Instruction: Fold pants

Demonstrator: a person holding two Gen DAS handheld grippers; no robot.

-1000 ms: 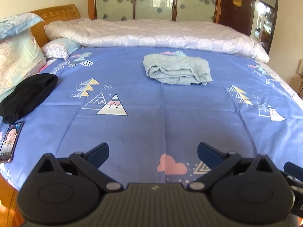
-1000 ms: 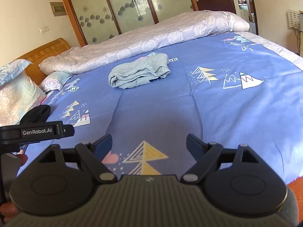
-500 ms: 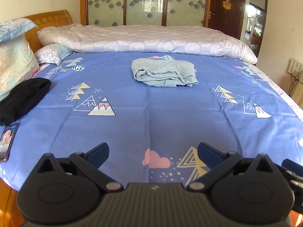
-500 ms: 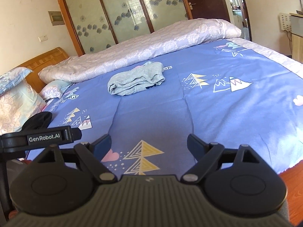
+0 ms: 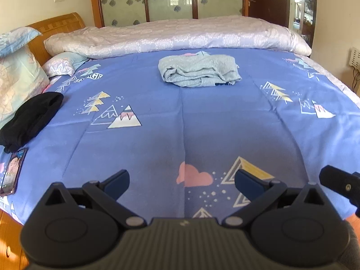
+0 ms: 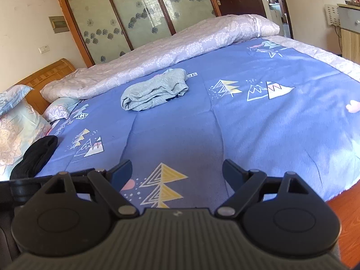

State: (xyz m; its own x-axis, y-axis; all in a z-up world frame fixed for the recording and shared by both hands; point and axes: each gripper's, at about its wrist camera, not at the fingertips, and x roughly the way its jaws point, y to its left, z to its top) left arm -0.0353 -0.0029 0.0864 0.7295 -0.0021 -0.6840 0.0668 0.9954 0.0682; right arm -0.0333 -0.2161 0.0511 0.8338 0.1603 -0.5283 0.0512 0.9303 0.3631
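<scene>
Grey pants (image 5: 198, 70) lie folded into a compact bundle on the blue patterned bedsheet (image 5: 202, 121), far across the bed; the right wrist view shows the pants (image 6: 155, 92) too. My left gripper (image 5: 182, 182) hangs open over the sheet's near edge, nothing between its fingers. My right gripper (image 6: 176, 172) is also open and empty, beside the left one, well short of the pants. A part of the right gripper (image 5: 339, 183) shows at the right edge of the left wrist view.
A black garment (image 5: 31, 118) lies at the left by the pillows (image 5: 20, 83), with a phone (image 5: 13, 172) near the bed's edge. A rolled pale quilt (image 5: 180, 36) runs along the far side. Wooden floor (image 6: 351, 220) lies to the right.
Both views have shifted and rolled slightly; the left gripper drifted a little along the bed's edge. The pants lie unmoved and both grippers stay open.
</scene>
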